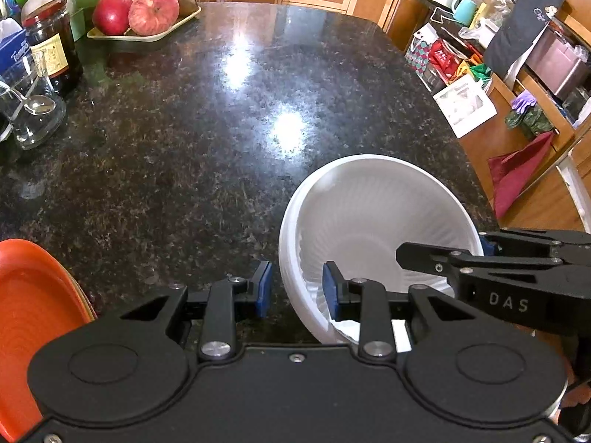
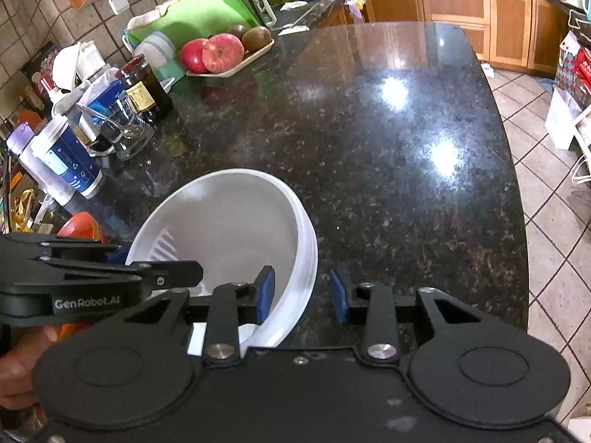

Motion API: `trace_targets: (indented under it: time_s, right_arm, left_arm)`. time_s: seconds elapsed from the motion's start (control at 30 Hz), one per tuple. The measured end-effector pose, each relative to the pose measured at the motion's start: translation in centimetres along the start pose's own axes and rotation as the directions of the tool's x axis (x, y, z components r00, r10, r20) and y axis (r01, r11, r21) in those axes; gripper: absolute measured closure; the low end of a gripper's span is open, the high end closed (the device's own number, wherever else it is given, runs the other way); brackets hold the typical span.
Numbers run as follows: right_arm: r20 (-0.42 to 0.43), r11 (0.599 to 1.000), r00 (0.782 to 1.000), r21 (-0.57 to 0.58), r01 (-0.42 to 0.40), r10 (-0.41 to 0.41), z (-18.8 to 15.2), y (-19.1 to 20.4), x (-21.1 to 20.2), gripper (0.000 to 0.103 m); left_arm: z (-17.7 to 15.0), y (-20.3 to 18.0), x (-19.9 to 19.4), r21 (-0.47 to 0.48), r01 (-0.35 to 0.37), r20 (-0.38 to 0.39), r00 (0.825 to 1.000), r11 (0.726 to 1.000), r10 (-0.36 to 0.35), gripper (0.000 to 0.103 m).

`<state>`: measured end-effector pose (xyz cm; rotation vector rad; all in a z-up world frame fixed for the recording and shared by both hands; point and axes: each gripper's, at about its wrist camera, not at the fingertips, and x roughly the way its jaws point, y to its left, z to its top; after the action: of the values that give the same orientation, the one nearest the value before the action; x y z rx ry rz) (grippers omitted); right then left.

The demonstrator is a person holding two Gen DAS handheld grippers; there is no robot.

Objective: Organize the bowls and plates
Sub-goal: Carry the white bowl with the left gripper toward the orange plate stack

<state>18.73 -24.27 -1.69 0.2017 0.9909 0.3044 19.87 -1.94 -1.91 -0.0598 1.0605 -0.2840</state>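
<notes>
A: Where are the white bowls [image 1: 373, 221]?
B: Nested on the dark countertop [image 1: 207, 140] near its near edge, right of the orange plates [image 1: 33, 310].
A: And the claws?
B: Left gripper [image 1: 297, 289] and right gripper [image 2: 302, 293] are both spread, each straddling the bowls' rim from opposite sides.

White ribbed bowl [image 1: 373, 217]; ribbing seen radiating inside. Orange plate [image 1: 29, 317] at left. Countertop [image 1: 207, 140] finished in black speckled granite. Gripper fingers fitted with blue pads [image 1: 263, 288], bodies black. Red apples [image 1: 153, 11] on cream tray [image 1: 122, 36].
</notes>
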Motion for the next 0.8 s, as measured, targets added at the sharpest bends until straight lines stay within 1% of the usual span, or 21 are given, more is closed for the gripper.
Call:
trace_targets:
  time_s: [0.3, 0.37, 0.43, 0.5, 0.6, 0.63, 0.8]
  right_arm:
    - [0.006, 1.0, 1.0, -0.014, 0.014, -0.014, -0.1, 0.3, 0.2, 0.068]
    - [0.008, 1.0, 1.0, -0.023, 0.017, -0.017, -0.1, 0.5, 0.0, 0.07]
    - [0.008, 0.999, 1.0, -0.032, 0.012, -0.012, -0.2, 0.6, -0.1, 0.076]
    - [0.008, 0.999, 1.0, -0.046, 0.005, -0.005, -0.2, 0.8, -0.3, 0.081]
    - [0.014, 0.998, 1.0, -0.059, 0.003, -0.002, -0.3, 1.0, -0.6, 0.081]
    - [0.015, 0.998, 1.0, -0.065, 0.007, -0.006, -0.3, 1.1, -0.7, 0.081]
    - [0.016, 0.997, 1.0, -0.076, 0.009, -0.007, -0.6, 1.0, -0.9, 0.081]
  left_arm:
    - [0.2, -0.7, 0.4, -0.017, -0.047, -0.005, 0.999, 0.999, 0.047, 0.063]
    - [0.2, -0.8, 0.4, -0.024, -0.052, -0.005, 0.999, 0.998, 0.052, 0.063]
    - [0.2, -0.9, 0.3, -0.031, -0.058, -0.002, 0.998, 0.998, 0.058, 0.063]
    - [0.1, -1.0, 0.1, -0.034, -0.059, 0.005, 0.998, 0.998, 0.059, 0.067]
    - [0.0, -1.3, -0.3, -0.035, -0.059, 0.016, 0.998, 0.998, 0.059, 0.069]
    - [0.0, -1.5, -0.4, -0.037, -0.069, 0.019, 0.997, 0.997, 0.069, 0.07]
    - [-0.1, -1.8, -0.2, -0.048, -0.088, 0.021, 0.996, 0.995, 0.089, 0.07]
